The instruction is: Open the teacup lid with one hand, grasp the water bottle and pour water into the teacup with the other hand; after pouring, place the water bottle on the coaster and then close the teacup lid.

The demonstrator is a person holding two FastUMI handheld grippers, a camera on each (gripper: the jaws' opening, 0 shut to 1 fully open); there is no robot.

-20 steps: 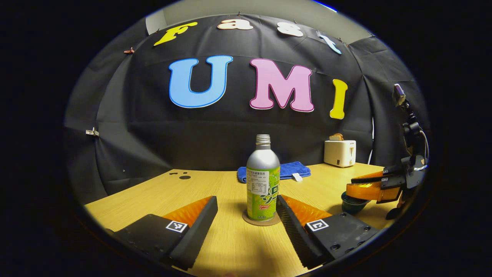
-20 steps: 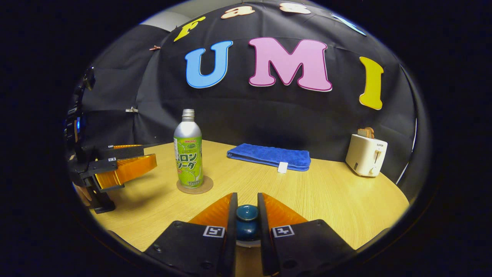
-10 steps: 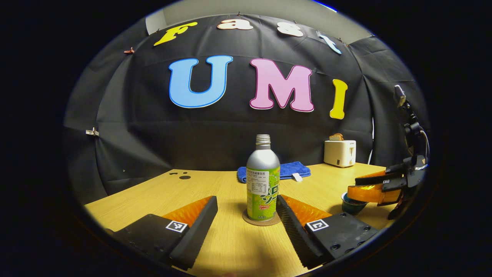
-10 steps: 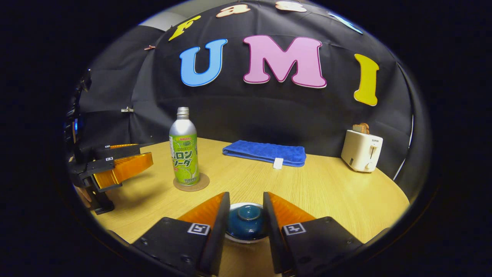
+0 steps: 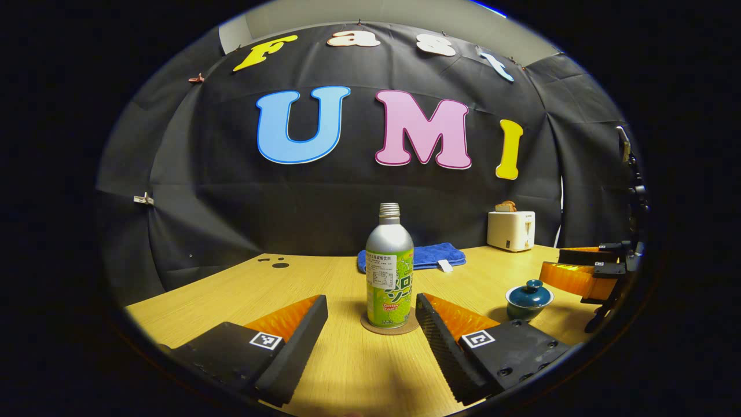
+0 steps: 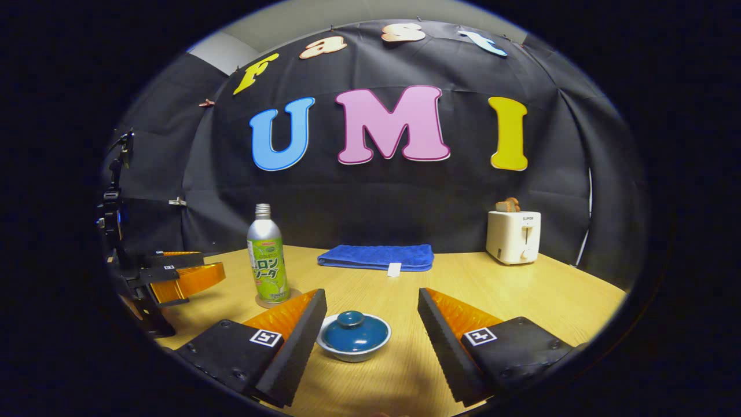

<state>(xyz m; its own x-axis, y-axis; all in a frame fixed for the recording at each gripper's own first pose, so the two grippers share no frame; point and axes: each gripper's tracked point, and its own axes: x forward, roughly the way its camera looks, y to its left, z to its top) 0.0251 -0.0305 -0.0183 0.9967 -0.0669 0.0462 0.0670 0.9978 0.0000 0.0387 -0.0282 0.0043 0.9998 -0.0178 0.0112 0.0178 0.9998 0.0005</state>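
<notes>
A silver and green water bottle [image 5: 390,272] [image 6: 267,258] stands upright on a round cork coaster [image 5: 389,325] [image 6: 277,299] on the wooden table. My left gripper [image 5: 371,315] is open, its fingers wide on either side of the bottle and short of it. To the right sits the white teacup with its blue lid [image 5: 529,296] [image 6: 354,333] on. My right gripper [image 6: 371,315] is open just behind the cup, touching nothing. Each gripper also shows in the other's view, the right gripper [image 5: 584,272] at the right edge and the left gripper [image 6: 176,277] at the left.
A folded blue towel [image 6: 376,256] [image 5: 425,256] lies at the back of the table [image 6: 521,295]. A white toaster [image 6: 513,236] [image 5: 510,229] with a slice of bread in it stands at the back right.
My right gripper let go of the teacup lid's knob, opened wide and drew back and up from the cup. The lid rests on the cup. The left gripper barely moved.
</notes>
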